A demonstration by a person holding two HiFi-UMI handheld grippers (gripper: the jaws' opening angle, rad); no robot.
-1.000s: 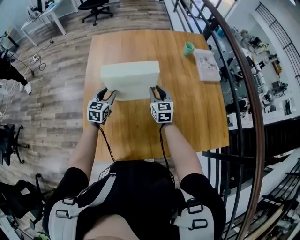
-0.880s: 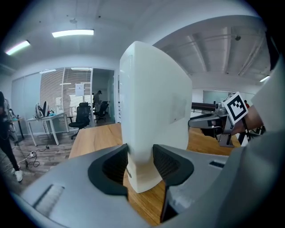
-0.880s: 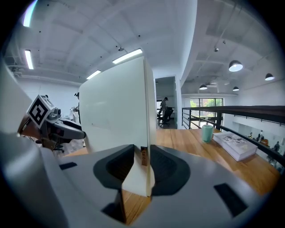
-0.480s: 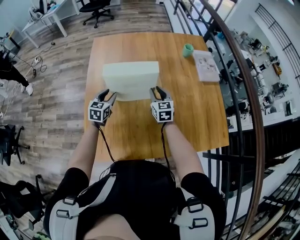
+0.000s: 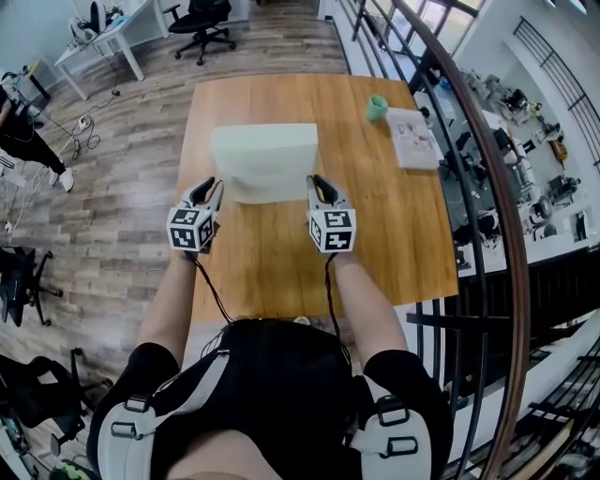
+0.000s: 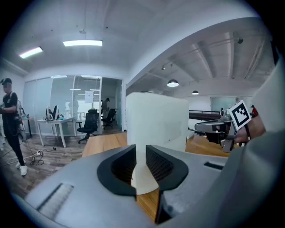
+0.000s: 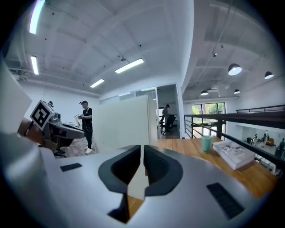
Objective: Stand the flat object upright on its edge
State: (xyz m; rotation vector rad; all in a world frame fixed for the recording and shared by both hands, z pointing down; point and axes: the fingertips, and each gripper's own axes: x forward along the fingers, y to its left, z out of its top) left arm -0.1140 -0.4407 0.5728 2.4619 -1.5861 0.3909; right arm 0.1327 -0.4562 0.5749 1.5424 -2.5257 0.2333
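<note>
A thick white foam slab (image 5: 264, 161) stands upright on its long edge on the wooden table (image 5: 394, 234), with nothing holding it. My left gripper (image 5: 210, 190) sits just off its near left corner and my right gripper (image 5: 318, 185) just off its near right corner. The jaws of both are closing, with only a narrow slit left. In the left gripper view the slab (image 6: 156, 120) rises ahead of the gripper (image 6: 141, 146). In the right gripper view the slab (image 7: 122, 124) stands ahead and to the left of the gripper (image 7: 142, 147). No pad presses on it.
A green cup (image 5: 377, 108) and a white booklet (image 5: 412, 138) lie at the table's far right. A curved railing (image 5: 487, 187) runs along the right side. An office chair (image 5: 206, 19) stands beyond the far edge, and a person (image 5: 19, 131) is at the left.
Both grippers have backed off the slab's lower corners, the left one sliding outward to the left. Their jaws have narrowed from wide to almost closed. The slab stays upright.
</note>
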